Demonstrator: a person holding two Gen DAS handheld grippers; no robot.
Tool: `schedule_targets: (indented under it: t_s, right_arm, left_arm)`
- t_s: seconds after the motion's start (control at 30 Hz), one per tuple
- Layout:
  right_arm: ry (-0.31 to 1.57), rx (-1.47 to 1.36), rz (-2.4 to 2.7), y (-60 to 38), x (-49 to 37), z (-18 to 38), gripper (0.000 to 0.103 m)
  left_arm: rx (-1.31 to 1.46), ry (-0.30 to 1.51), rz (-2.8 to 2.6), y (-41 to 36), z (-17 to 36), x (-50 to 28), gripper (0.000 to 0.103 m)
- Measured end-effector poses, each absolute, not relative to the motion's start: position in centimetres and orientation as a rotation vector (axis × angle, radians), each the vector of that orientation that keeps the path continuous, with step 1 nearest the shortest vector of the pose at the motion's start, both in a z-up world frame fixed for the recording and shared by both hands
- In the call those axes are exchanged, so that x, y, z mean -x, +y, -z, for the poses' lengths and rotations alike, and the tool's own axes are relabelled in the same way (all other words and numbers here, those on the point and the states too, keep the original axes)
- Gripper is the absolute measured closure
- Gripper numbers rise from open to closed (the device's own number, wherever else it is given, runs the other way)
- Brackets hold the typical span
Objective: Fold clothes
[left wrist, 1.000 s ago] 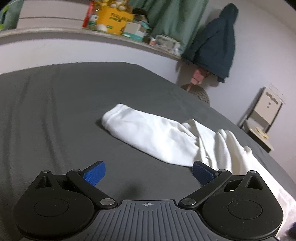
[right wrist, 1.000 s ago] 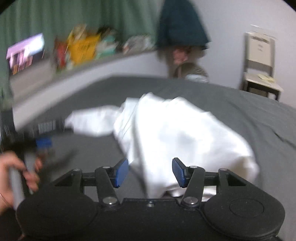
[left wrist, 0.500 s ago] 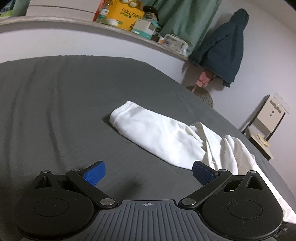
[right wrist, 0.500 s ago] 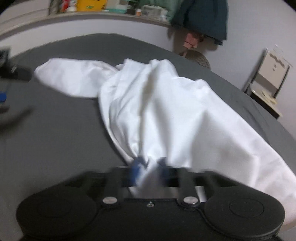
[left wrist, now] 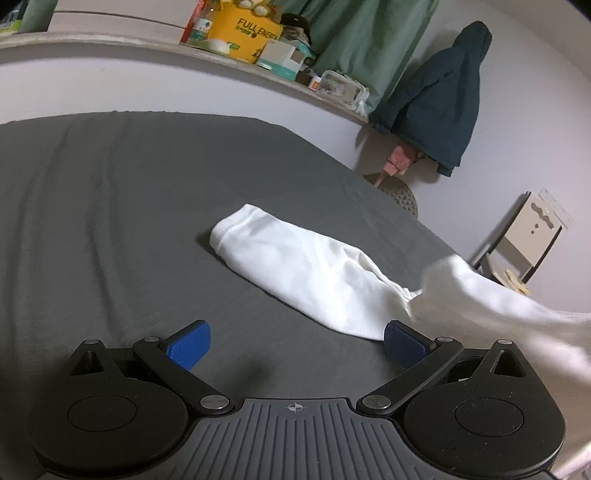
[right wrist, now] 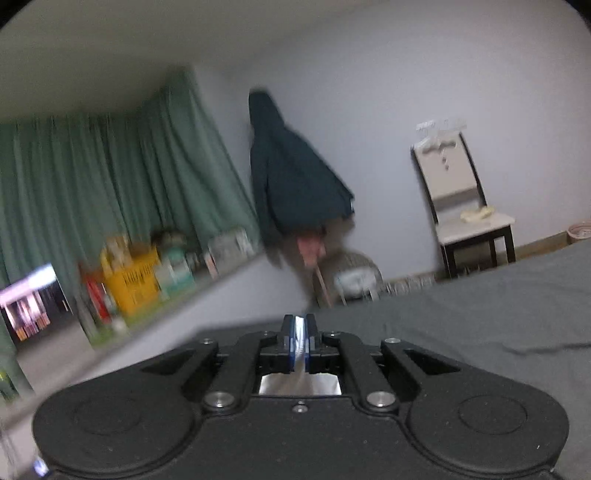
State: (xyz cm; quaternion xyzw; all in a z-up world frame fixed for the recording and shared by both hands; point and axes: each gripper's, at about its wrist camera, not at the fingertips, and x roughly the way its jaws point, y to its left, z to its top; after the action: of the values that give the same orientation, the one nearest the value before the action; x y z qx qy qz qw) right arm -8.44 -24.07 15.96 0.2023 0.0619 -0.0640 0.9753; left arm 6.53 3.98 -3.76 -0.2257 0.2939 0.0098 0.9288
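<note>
A white garment lies on the dark grey bed sheet. One sleeve stretches out flat toward the far left, while its right part is lifted off the bed and blurred. My left gripper hovers open just in front of the sleeve, with nothing between its blue pads. In the right wrist view my right gripper is raised and points nearly level across the room. It is shut on a thin strip of white fabric pinched between its pads; the rest of the garment is hidden below it.
A ledge behind the bed holds a yellow box and other packages. A green curtain and a dark jacket hang at the wall. A chair stands beyond the bed's far edge.
My right gripper closed on the white garment and swung up, lifting its right part off the bed. The left gripper stayed in place, open.
</note>
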Motion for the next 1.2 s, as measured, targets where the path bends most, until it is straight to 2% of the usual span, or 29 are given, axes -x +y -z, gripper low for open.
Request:
schedule_targets:
  t_s: [0.13, 0.17, 0.23, 0.33, 0.4, 0.43, 0.53, 0.6, 0.73, 0.83, 0.93, 1.03, 1.13, 1.2]
  right_arm:
    - [-0.014, -0.395, 0.016, -24.4, 14.0, -18.2, 0.098]
    - [-0.047, -0.365, -0.028, -24.2, 15.5, -18.9, 0.102]
    - [-0.115, -0.333, -0.112, -24.0, 18.0, -20.4, 0.102]
    - [-0.153, -0.303, -0.133, -24.0, 19.9, -22.7, 0.102]
    - [-0.05, -0.29, -0.128, -24.1, 18.9, -22.8, 0.101]
    - [0.017, -0.289, -0.114, -24.1, 17.9, -22.1, 0.097]
    - [0.239, -0.252, -0.049, -23.5, 13.7, -18.3, 0.071]
    - [0.365, -0.215, 0.002, -22.7, 10.2, -14.6, 0.064]
    - [0.56, -0.141, 0.064, -20.0, 2.6, -8.0, 0.062]
    - [0.608, 0.033, 0.039, -16.8, -2.7, -4.7, 0.06]
    - [0.637, 0.205, -0.011, -13.5, -6.9, -3.4, 0.05]
    - [0.67, 0.371, -0.017, -11.6, -11.6, -1.9, 0.035]
    - [0.745, 0.485, 0.002, -10.4, -15.4, 0.1, 0.036]
    - [0.81, 0.518, -0.002, -9.9, -17.3, 1.1, 0.045]
  left_arm:
    - [0.462, 0.6, -0.009, 3.9, 3.7, -6.4, 0.0]
    - [0.464, 0.598, -0.006, 3.9, 3.7, -6.4, 0.0]
    - [0.471, 0.597, 0.014, 3.8, 3.6, -6.3, 0.0]
    - [0.467, 0.586, 0.081, 3.1, 3.1, -6.1, 0.0]
    - [0.444, 0.576, 0.112, 2.3, 2.6, -5.8, 0.0]
    - [0.431, 0.571, 0.122, 2.0, 2.4, -5.6, 0.0]
    - [0.429, 0.574, 0.139, 1.4, 2.2, -5.1, 0.0]
    - [0.432, 0.579, 0.136, 1.3, 2.3, -5.1, 0.0]
    - [0.43, 0.59, 0.094, 1.4, 2.6, -5.0, 0.0]
    - [0.442, 0.601, 0.026, 1.9, 3.2, -5.2, 0.0]
    - [0.474, 0.606, -0.001, 2.8, 3.8, -5.7, 0.0]
    - [0.461, 0.603, -0.012, 3.2, 4.1, -6.1, 0.0]
    - [0.465, 0.607, -0.016, 3.5, 4.4, -6.5, 0.0]
    - [0.47, 0.61, -0.016, 3.7, 4.6, -6.7, 0.0]
